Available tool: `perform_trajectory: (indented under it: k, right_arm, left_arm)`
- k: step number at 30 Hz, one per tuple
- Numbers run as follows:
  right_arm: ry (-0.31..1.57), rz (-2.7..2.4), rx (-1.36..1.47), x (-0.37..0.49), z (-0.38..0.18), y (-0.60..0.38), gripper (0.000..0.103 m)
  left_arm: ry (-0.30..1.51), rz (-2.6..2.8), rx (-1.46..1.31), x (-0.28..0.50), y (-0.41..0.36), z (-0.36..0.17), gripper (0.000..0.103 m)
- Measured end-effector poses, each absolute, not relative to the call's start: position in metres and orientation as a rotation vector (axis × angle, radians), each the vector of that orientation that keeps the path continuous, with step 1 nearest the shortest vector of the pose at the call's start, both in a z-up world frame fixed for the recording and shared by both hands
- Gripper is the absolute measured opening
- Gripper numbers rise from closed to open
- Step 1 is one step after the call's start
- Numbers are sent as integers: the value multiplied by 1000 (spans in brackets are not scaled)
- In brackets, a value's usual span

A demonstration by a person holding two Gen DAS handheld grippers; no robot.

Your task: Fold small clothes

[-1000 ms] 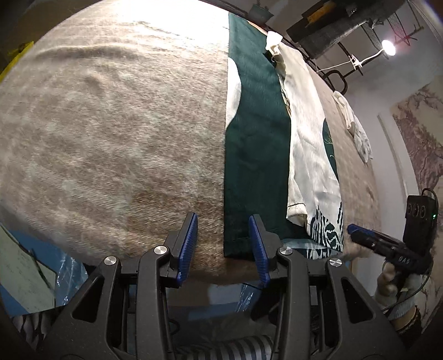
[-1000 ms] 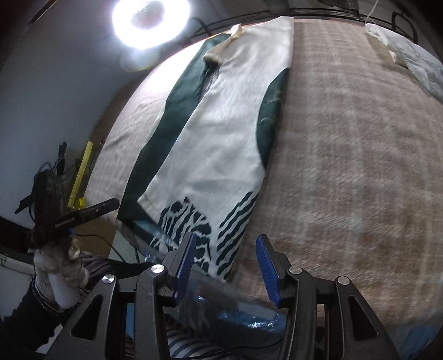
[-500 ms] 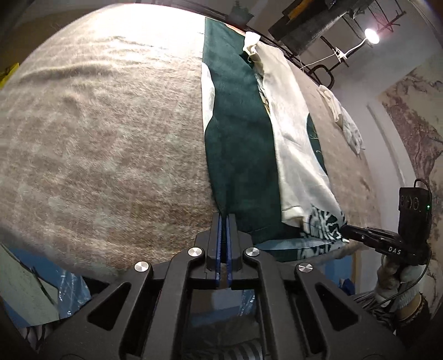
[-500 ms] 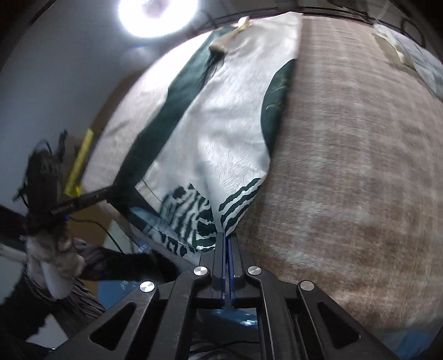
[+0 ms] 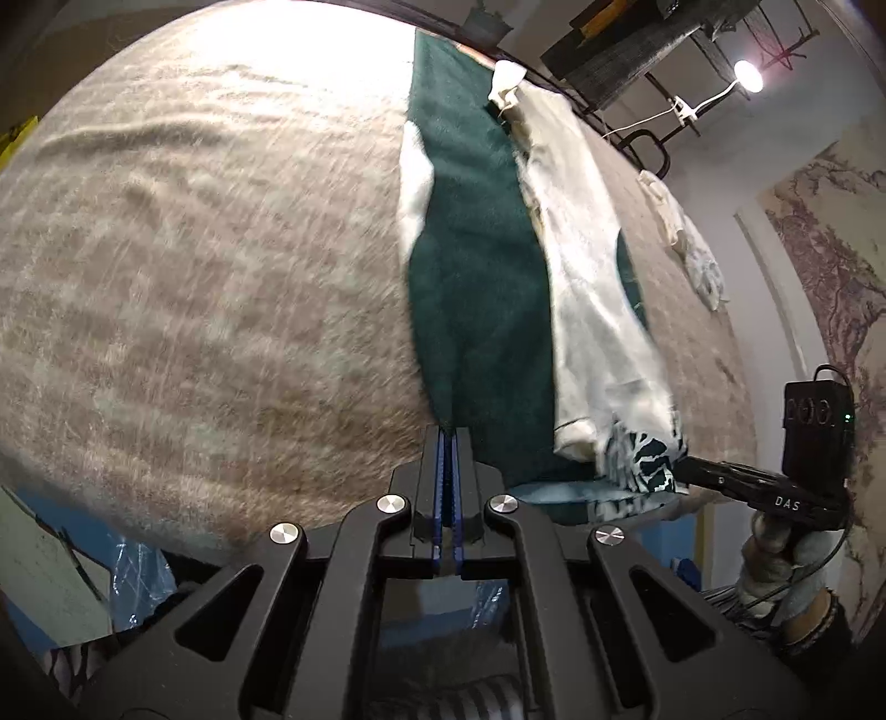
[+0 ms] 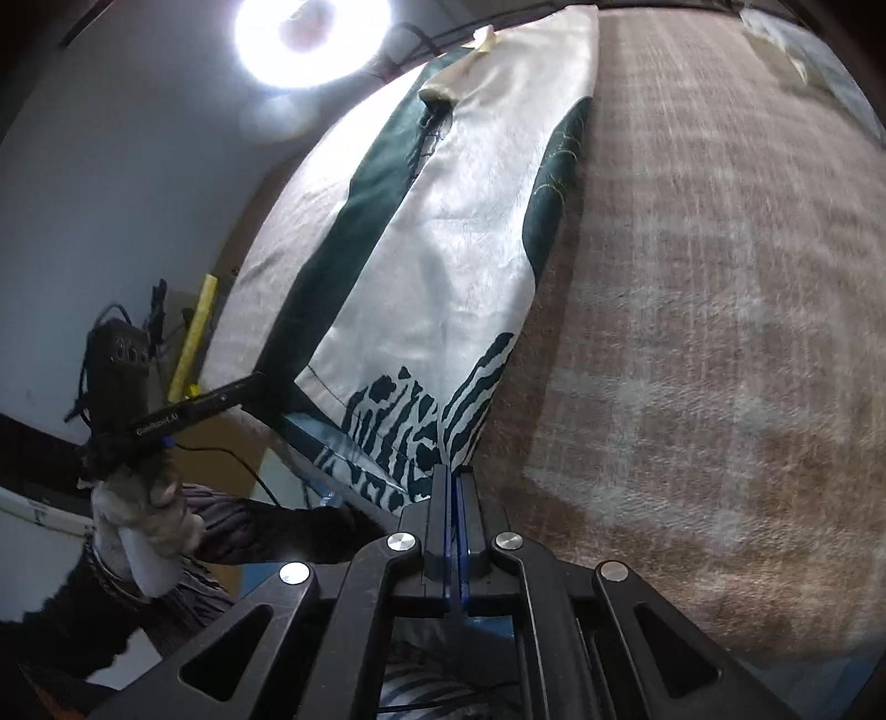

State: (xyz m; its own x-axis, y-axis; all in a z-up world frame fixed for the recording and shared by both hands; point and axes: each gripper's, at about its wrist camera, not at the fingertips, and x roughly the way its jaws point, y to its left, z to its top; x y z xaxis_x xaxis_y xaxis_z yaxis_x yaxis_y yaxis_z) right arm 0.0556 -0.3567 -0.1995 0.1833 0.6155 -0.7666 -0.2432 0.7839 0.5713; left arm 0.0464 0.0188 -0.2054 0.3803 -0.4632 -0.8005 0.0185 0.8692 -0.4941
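A long dark green and cream garment with a zebra-striped hem lies lengthwise on a beige woven blanket. My left gripper is shut on the near corner of its green half. My right gripper is shut on the near corner of the cream, zebra-striped half. Both near corners are lifted slightly at the table's front edge. Each gripper shows in the other's view: the right one at the hem's right end, the left one at its left end.
A crumpled white cloth lies on the blanket to the right of the garment, also in the right wrist view. A bright lamp shines beyond the far end. A yellow ruler-like stick stands at the left.
Both grippers went from open to shut on the garment's near corners one second to half a second ago. Since then the near hem has lifted a little.
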Motion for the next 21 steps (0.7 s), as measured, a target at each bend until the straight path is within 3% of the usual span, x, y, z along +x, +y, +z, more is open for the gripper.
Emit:
perform_trajectory:
  k: [12,21]
  right_arm:
    - [1091,635,464,111,-148,-365,0]
    - [1065,585,481,156,-143,-374,0]
  left_arm:
    - [1054,-313,-405,115,13,-151,0]
    - [1044,-283,-400,159,10,-145,0]
